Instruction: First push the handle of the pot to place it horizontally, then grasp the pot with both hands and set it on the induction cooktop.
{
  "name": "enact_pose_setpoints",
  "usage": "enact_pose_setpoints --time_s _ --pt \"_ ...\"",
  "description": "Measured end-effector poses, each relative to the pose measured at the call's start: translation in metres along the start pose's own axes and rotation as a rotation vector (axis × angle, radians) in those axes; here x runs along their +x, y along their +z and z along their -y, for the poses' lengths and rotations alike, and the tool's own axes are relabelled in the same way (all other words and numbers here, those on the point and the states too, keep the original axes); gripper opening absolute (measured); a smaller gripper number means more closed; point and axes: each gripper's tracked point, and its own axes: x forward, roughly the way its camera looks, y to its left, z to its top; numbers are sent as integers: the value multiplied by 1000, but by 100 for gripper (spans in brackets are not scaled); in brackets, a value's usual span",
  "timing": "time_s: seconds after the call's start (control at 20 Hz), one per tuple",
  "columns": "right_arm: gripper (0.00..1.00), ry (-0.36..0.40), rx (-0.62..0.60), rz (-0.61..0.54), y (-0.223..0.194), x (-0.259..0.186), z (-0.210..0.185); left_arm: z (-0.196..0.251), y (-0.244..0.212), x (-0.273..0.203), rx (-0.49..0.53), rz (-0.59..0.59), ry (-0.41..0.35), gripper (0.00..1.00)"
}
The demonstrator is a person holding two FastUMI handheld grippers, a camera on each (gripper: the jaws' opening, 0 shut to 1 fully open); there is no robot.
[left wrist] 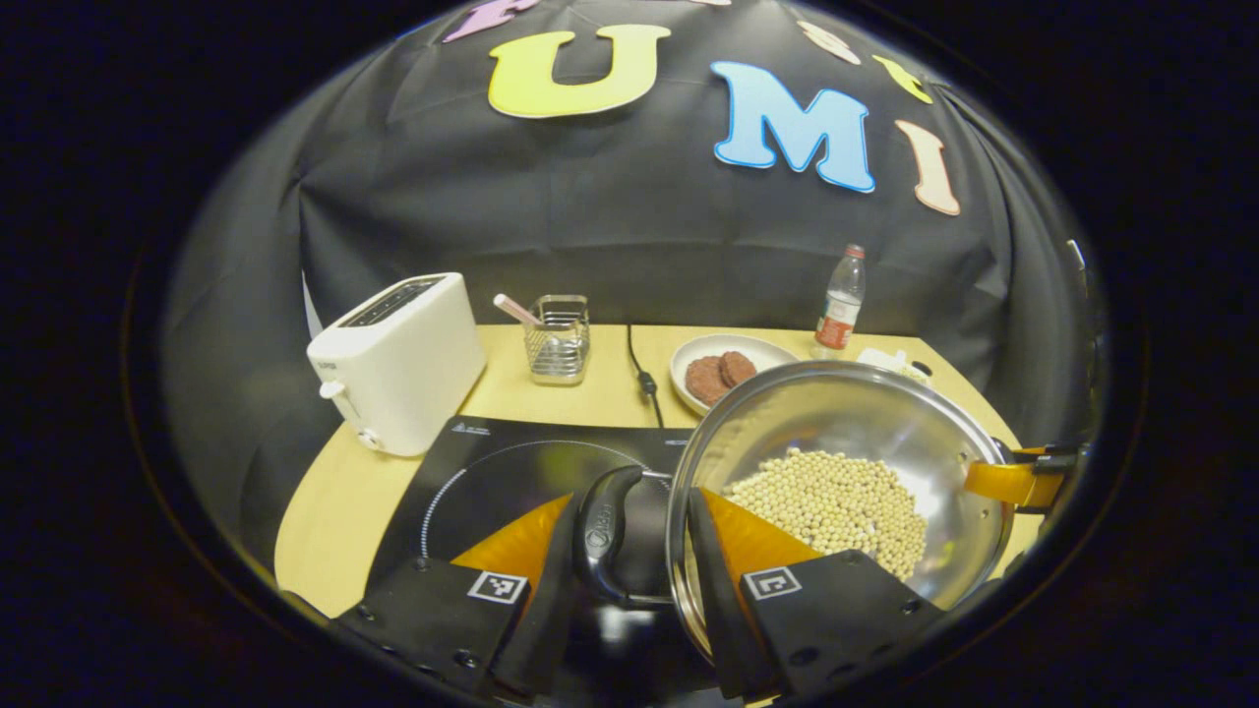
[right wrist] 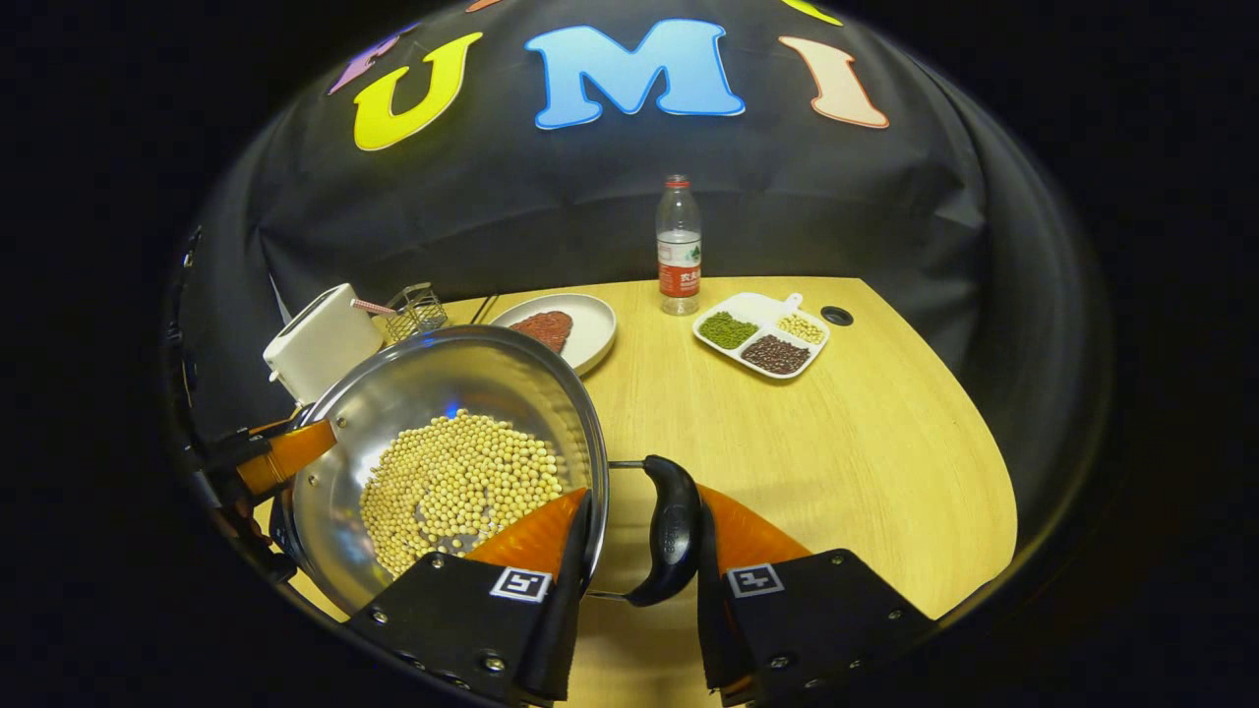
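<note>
A steel pot [left wrist: 836, 413] holding pale soybeans [left wrist: 836, 506] is gripped from both sides. My left gripper [left wrist: 629, 501] is shut across the pot's black loop handle [left wrist: 605, 536] and rim, with one finger inside the pot. My right gripper [right wrist: 644, 495] is shut the same way on the opposite black handle [right wrist: 674, 531] of the pot [right wrist: 452, 393]. Each view also shows the other gripper at the pot's far rim. The black induction cooktop [left wrist: 492, 472] lies below and to the left of the pot, which overlaps its right part. Whether the pot rests or hangs cannot be told.
Behind the cooktop stand a white toaster [left wrist: 398, 359] and a wire basket [left wrist: 558, 339], with a power cable [left wrist: 644, 379] beside them. A plate of brown patties [left wrist: 723, 374], a water bottle [right wrist: 679, 246] and a divided dish of beans [right wrist: 762, 334] sit on the wooden table [right wrist: 836, 462].
</note>
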Motion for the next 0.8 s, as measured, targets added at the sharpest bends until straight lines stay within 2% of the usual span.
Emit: enact_pose_setpoints --time_s 0.3,0.35,0.45,0.7,0.75,0.8 --pt "50 20 2 -3 -3 5 -61 -64 -4 -4 -1 -8 22 65" --pt "50 25 4 -4 -3 6 -71 -74 -2 -3 -3 -8 27 62" --pt "50 32 -4 -3 0 11 -89 -94 -2 -3 -5 -8 36 66" --pt "50 56 -5 12 11 22 -136 -148 -4 4 -31 -22 59 66" --pt "50 62 -6 8 10 25 -145 -158 -3 5 -29 -21 65 70" --pt "50 67 -7 3 10 29 -153 -168 -3 8 -26 -21 71 66"
